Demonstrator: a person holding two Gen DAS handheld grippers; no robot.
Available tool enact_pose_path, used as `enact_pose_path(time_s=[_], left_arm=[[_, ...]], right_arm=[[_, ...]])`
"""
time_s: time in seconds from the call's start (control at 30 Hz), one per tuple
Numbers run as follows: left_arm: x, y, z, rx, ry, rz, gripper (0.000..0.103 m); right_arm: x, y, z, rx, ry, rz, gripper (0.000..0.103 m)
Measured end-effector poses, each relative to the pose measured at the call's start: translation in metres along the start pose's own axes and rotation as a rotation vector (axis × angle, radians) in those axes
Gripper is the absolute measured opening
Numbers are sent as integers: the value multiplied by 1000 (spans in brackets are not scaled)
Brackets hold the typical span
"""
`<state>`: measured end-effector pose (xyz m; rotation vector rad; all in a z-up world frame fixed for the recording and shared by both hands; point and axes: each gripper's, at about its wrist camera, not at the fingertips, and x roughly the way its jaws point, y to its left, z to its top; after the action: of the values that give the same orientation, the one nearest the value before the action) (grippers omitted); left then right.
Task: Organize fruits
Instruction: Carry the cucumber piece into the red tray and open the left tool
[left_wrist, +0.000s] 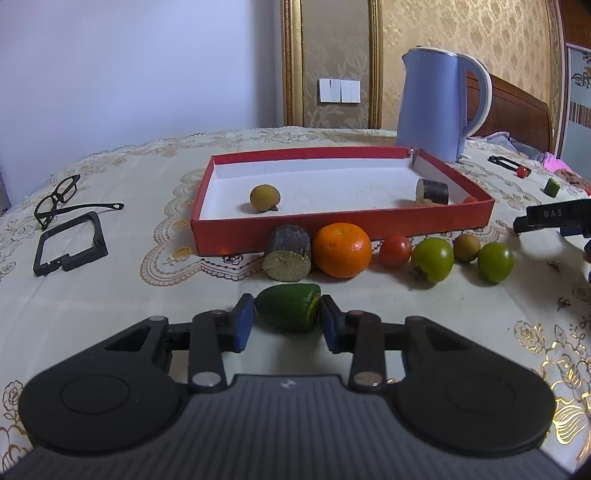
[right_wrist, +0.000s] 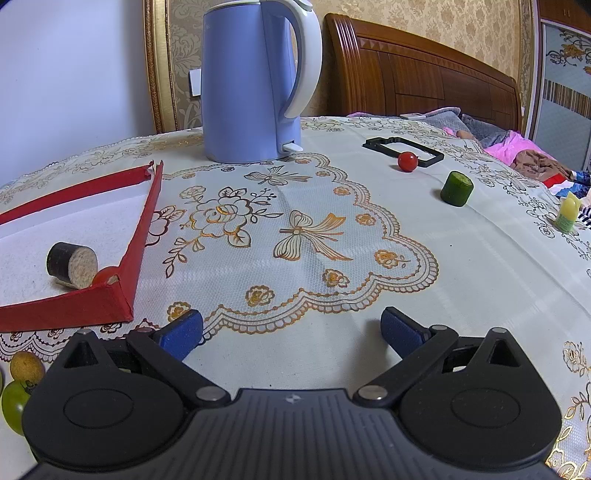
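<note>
Lace tablecloth (right_wrist: 480, 280), left tongs (left_wrist: 287, 319) clasping cucumber piece (left_wrist: 288, 310) before fruit row, right tongs (right_wrist: 291, 332) spread wide.

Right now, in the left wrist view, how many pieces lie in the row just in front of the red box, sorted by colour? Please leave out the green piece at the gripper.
Green round fruits: 2
Orange: 1
Red tomato: 1
Brown longan: 1
Dark cane piece: 1
Total: 6
</note>
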<state>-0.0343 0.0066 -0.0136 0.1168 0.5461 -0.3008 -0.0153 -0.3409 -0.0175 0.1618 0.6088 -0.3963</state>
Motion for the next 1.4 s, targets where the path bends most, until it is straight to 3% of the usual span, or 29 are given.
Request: enact_pose_path(time_s=[0.27,0.5,0.83,1.1,1.17,1.2,1.3,1.37,1.4], left_arm=[[-14,3,27,2,-70,8,35],[12,14,66,-48,-92,26,35],[86,27,84,-62,22,122,35],[98,23,73,-38,52,130,35],[97,21,72,-32,46,132,39],[95,21,72,-34,42,129,46],[87,23,71,-55,28,103,49],[79,24,69,-57,11,115,62],[74,25,68,-58,2,98,63]], right_arm=[[0,0,0,0,0,0,103],[-1,0,0,1,0,1,103],[-1,0,0,1,-1,1,103],[-1,0,0,1,-1,1,103],[-1,0,0,1,-1,2,103],[-1,0,0,1,-1,2,103],[-1,0,0,1,-1,2,103],[-1,0,0,0,-1,2,103],[-1,0,0,0,-1,2,103]])
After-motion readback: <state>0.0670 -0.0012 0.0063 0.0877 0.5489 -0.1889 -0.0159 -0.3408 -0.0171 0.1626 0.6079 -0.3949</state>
